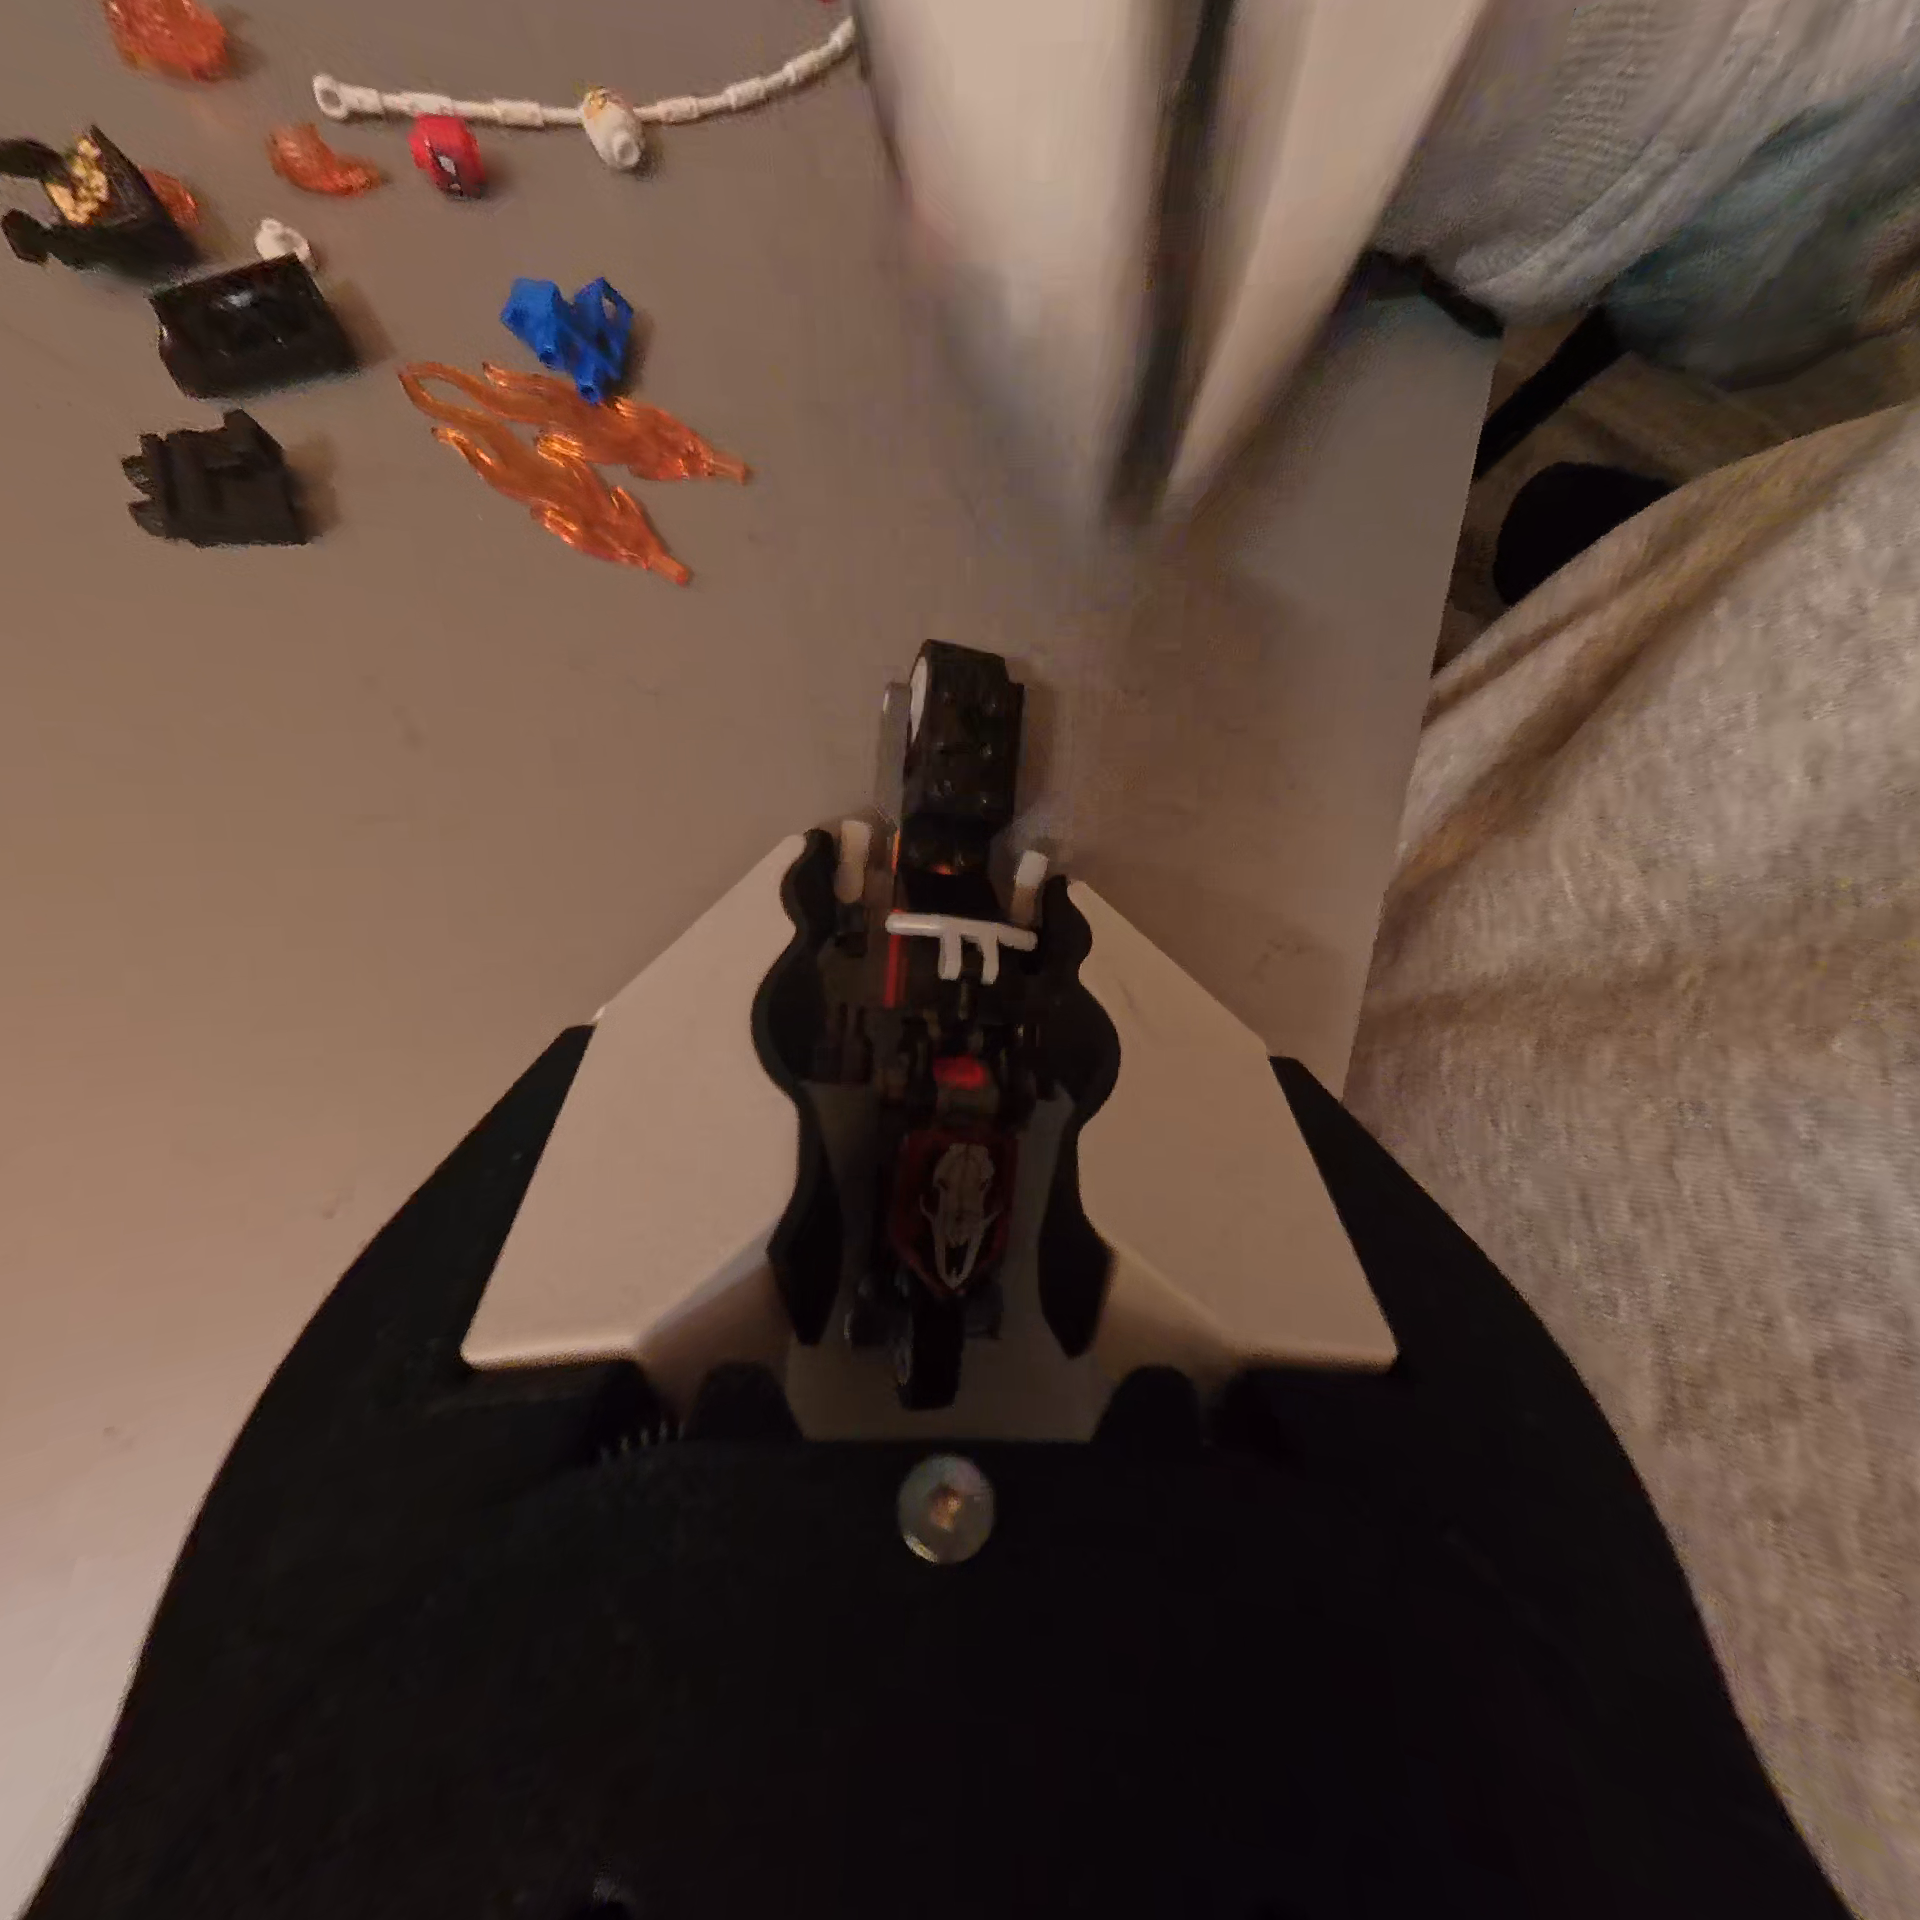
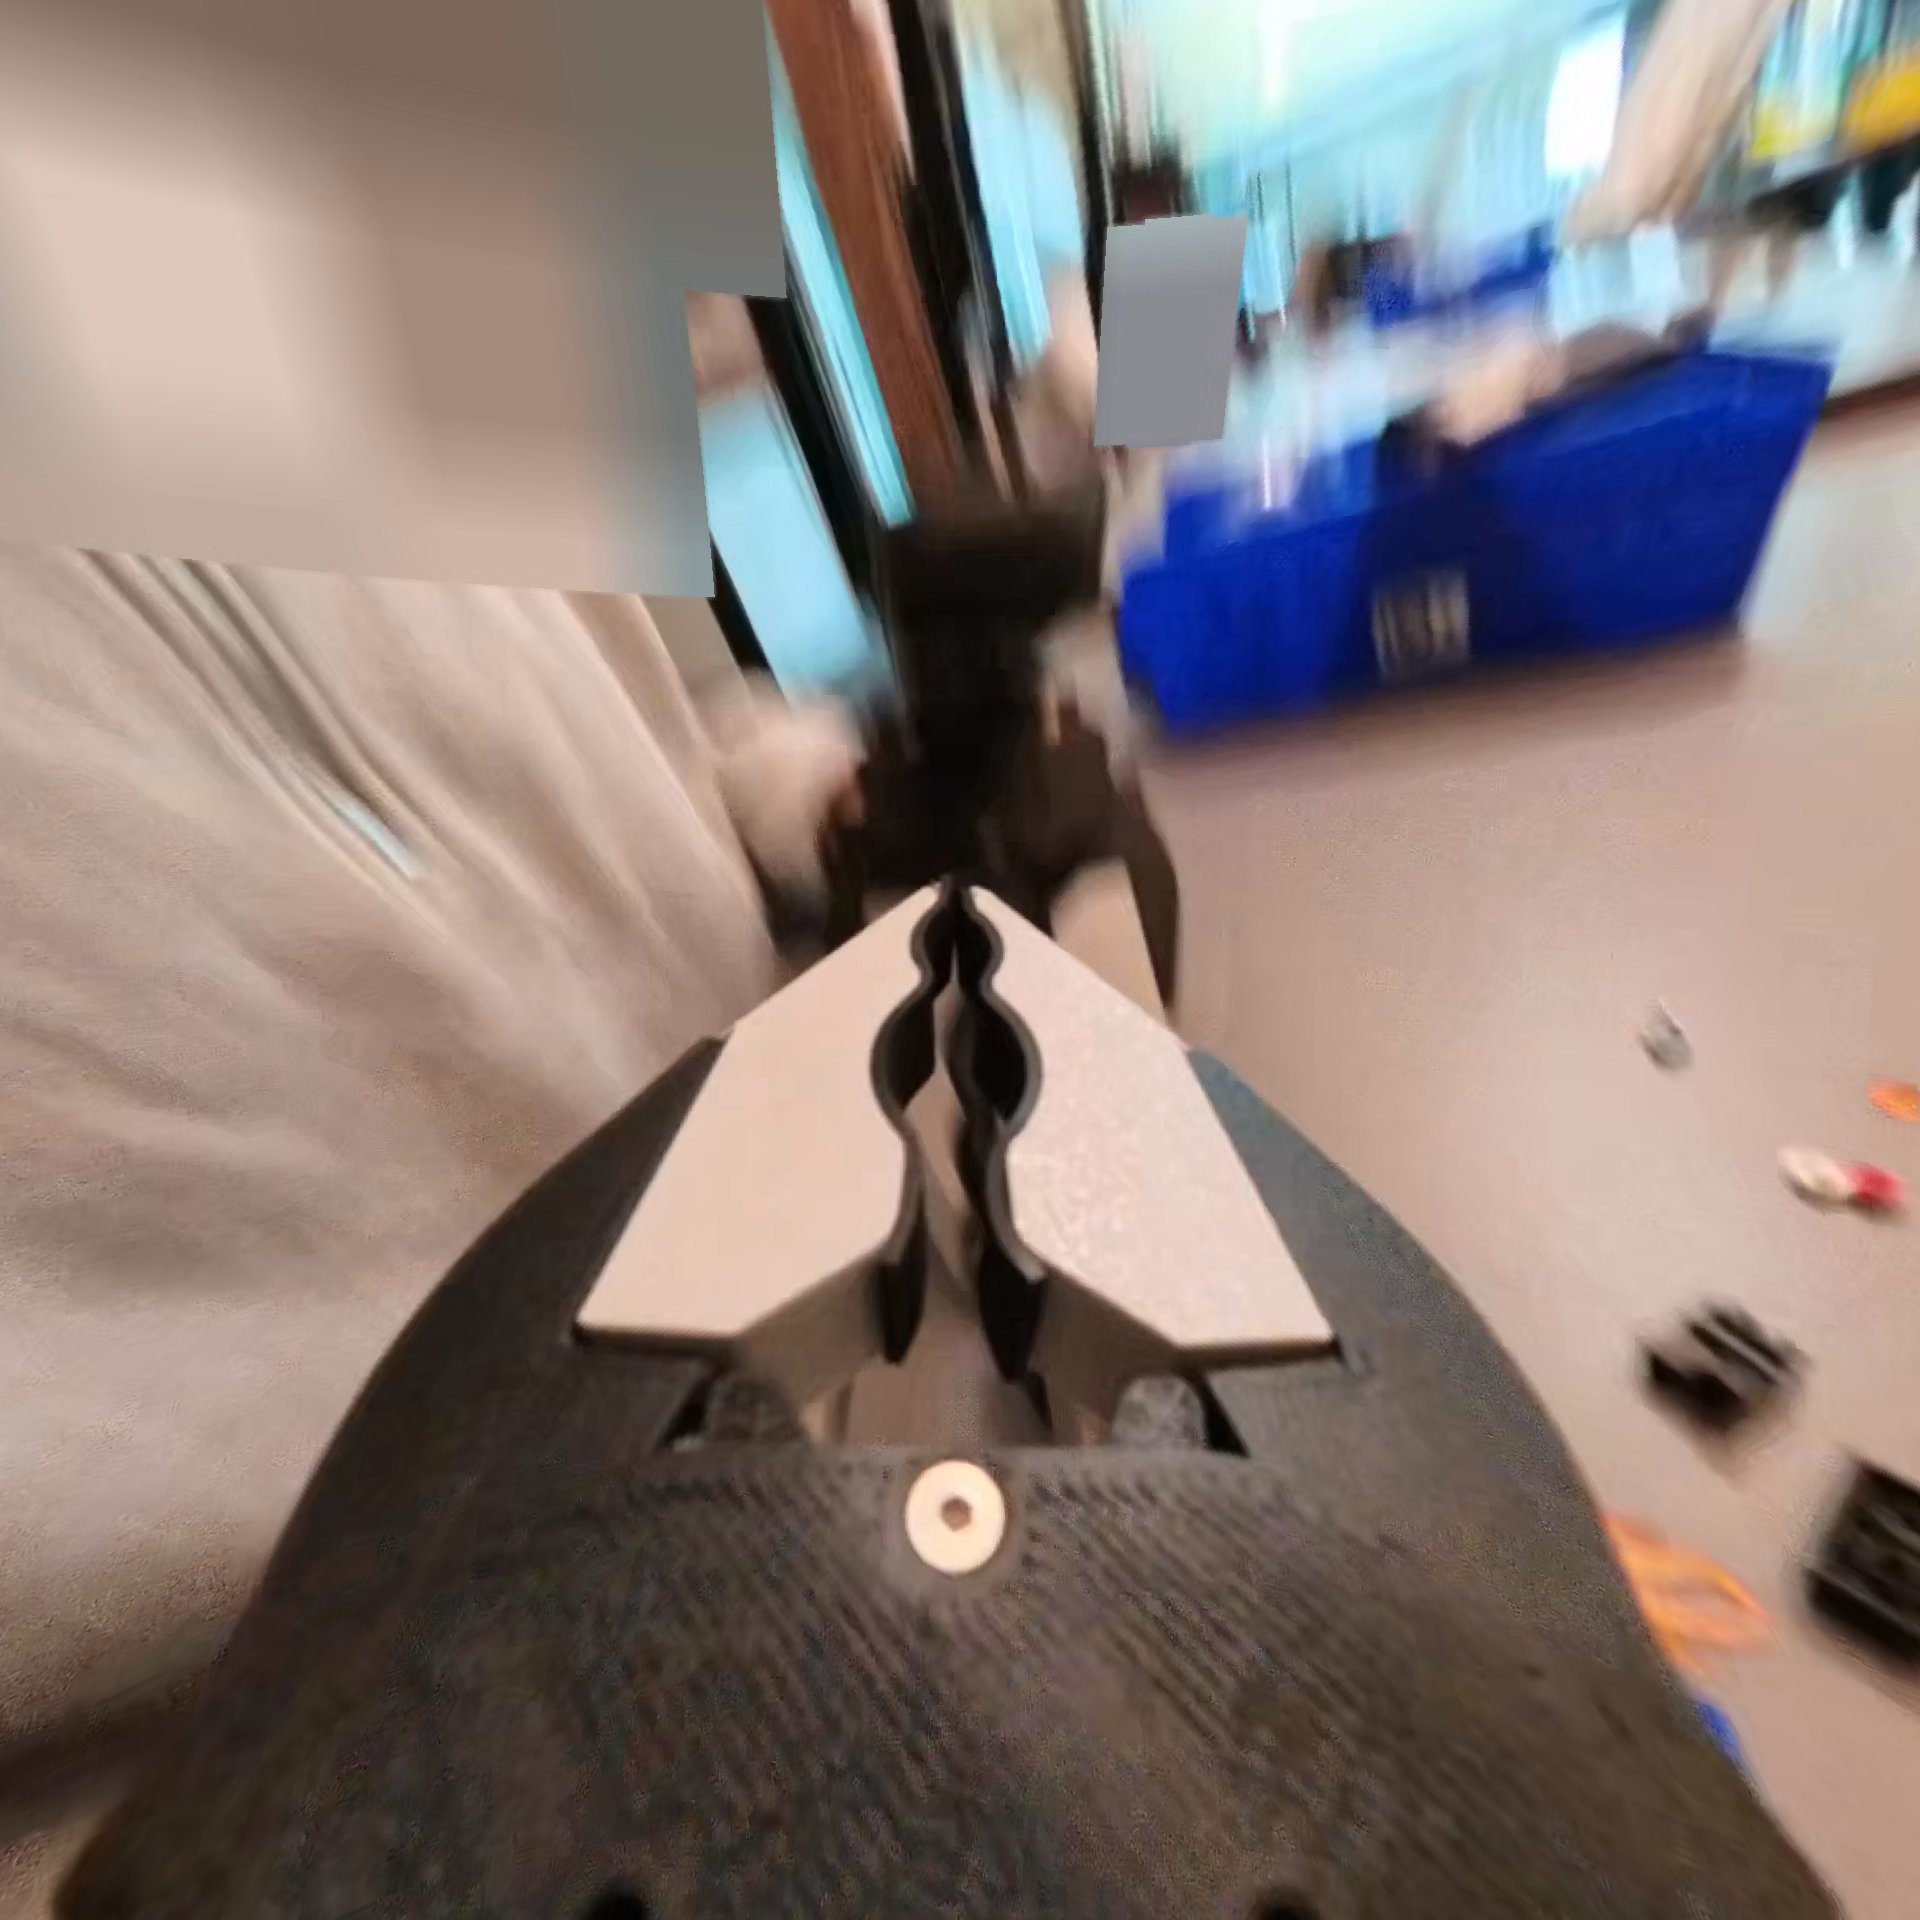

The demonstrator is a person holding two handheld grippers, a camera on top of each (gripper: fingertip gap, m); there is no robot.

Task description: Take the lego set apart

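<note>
The left tongs (image 1: 940, 883) are clamped on a black lego motorcycle model with white handlebars and a skull-printed red panel (image 1: 951, 1091), which sits lengthwise between the two grey fingers; its black front end juts out past the tips, held above the grey-brown surface (image 1: 416, 831) near that surface's right edge. Beyond it a blurred white shape — the other tool, as far as can be told — comes down from the top of the left wrist view.

Loose pieces lie well apart at upper left: long translucent orange flame pieces (image 1: 571, 457), a small blue lego part (image 1: 571, 327) touching their upper end, two black blocky lego chunks (image 1: 244, 405), a red round minifigure head (image 1: 447, 154) and a white segmented chain (image 1: 582, 102) strung across the back.

The right tongs (image 2: 958, 894) are pressed nearly together — only a thin wavy slit shows between the black-lined pads (image 2: 914, 1060), and nothing is visible in it. Just past their tips the dark model appears as a motion-smeared blur. A blue plastic crate (image 2: 1455, 540) stands farther back on the surface, and pale grey fabric (image 2: 312, 935) fills the left side.
</note>
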